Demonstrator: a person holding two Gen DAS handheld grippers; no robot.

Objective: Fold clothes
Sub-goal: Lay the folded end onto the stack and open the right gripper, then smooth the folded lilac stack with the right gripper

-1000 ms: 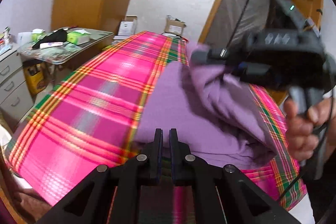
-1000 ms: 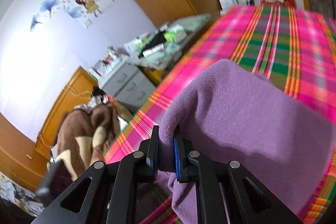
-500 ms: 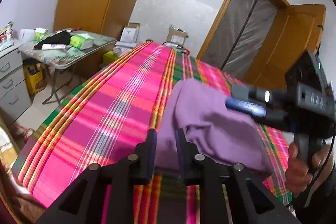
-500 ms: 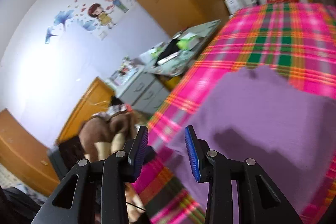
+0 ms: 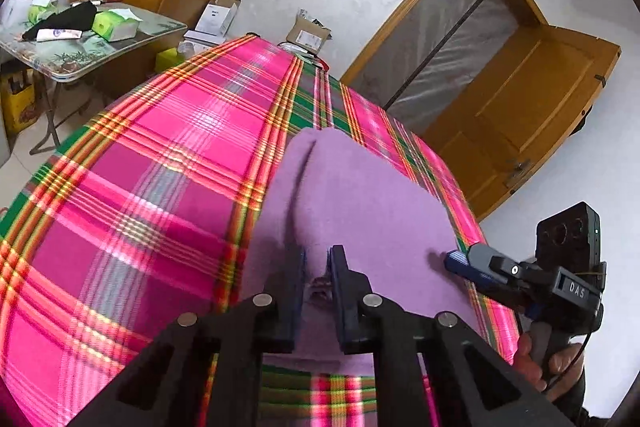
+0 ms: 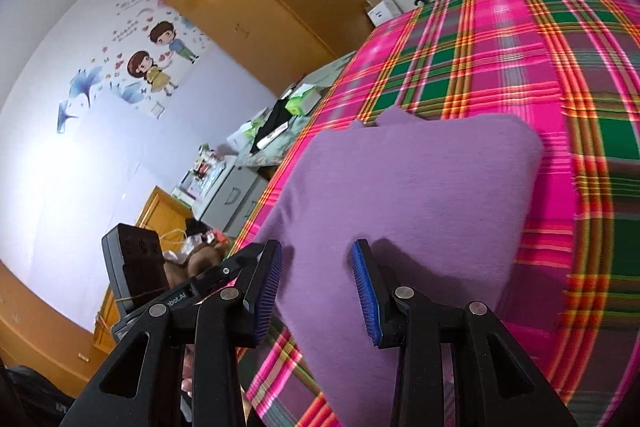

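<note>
With the right tongs (image 6: 316, 275) spread above the folded purple fleece garment (image 6: 408, 195) and the left tongs (image 5: 316, 267) closing near its edge, snagging could undo the fold.

My right gripper (image 5: 454, 261), seen from the left wrist view, carries raised letters "DAS" on the dark block just behind its fingers. My left gripper (image 6: 236, 259), seen from the right wrist view, shows white lettering ending in "bot.AI" on its body; the leading characters are cut off. The wall sticker (image 6: 156, 61) with two cartoon children, far left, has small script above it, too small to read. Labels on the cardboard boxes (image 5: 308, 37) by the far wall are illegible.
</note>
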